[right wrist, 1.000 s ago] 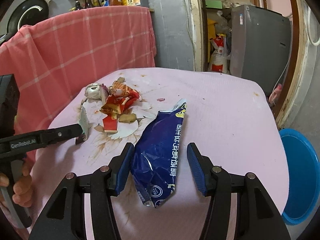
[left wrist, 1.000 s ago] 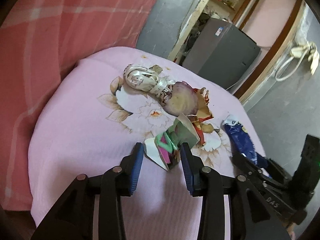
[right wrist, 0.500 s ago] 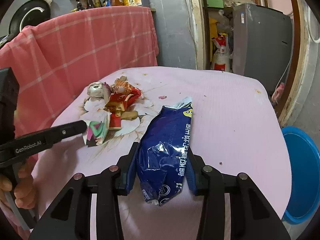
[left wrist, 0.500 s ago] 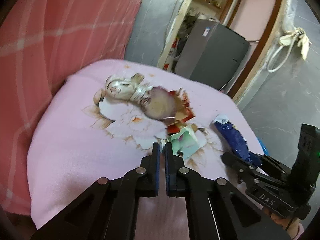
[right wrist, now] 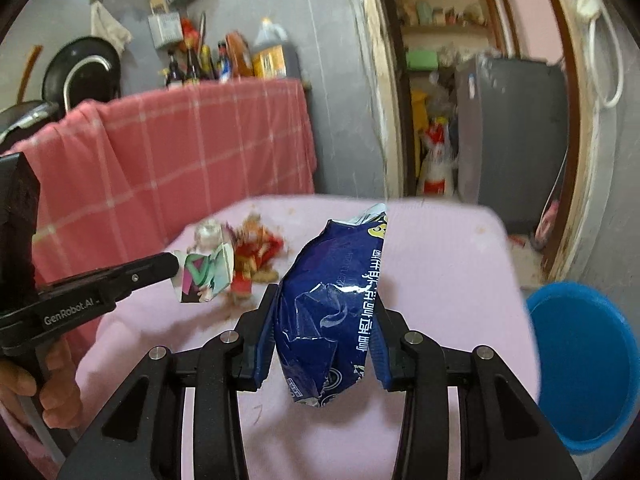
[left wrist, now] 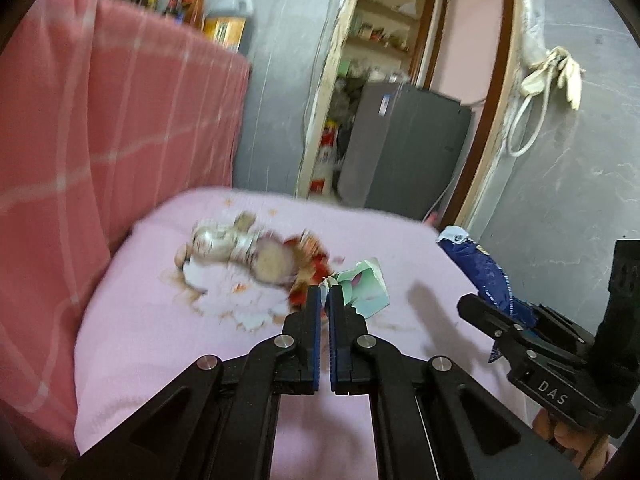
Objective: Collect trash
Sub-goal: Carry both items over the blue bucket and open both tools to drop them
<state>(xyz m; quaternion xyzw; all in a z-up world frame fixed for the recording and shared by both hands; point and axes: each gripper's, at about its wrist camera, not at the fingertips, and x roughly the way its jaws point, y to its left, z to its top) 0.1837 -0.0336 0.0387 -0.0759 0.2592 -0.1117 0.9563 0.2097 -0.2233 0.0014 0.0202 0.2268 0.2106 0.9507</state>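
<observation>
My left gripper (left wrist: 325,293) is shut on a corner of a crumpled green-and-pink paper wrapper (left wrist: 366,288), which hangs just above the pink tablecloth (left wrist: 160,320). The right wrist view shows that wrapper (right wrist: 206,276) at the left gripper's tip (right wrist: 173,266). My right gripper (right wrist: 326,300) is shut on a dark blue snack bag (right wrist: 332,280), held upright off the table. The bag (left wrist: 476,264) also shows at the right of the left wrist view. A blurred pile of red wrappers, peel and foil trash (left wrist: 256,252) lies on the cloth beyond both grippers.
A blue plastic basin (right wrist: 584,364) stands on the floor right of the table. A red checked cloth (left wrist: 100,140) covers furniture along the table's left side. A grey fridge (left wrist: 404,148) stands behind the table by the doorway. Hands (right wrist: 60,392) grip the handles.
Both grippers closed, the left on the paper wrapper and the right on the blue bag. Both then rose and tipped upward, lifting their trash off the tablecloth.
</observation>
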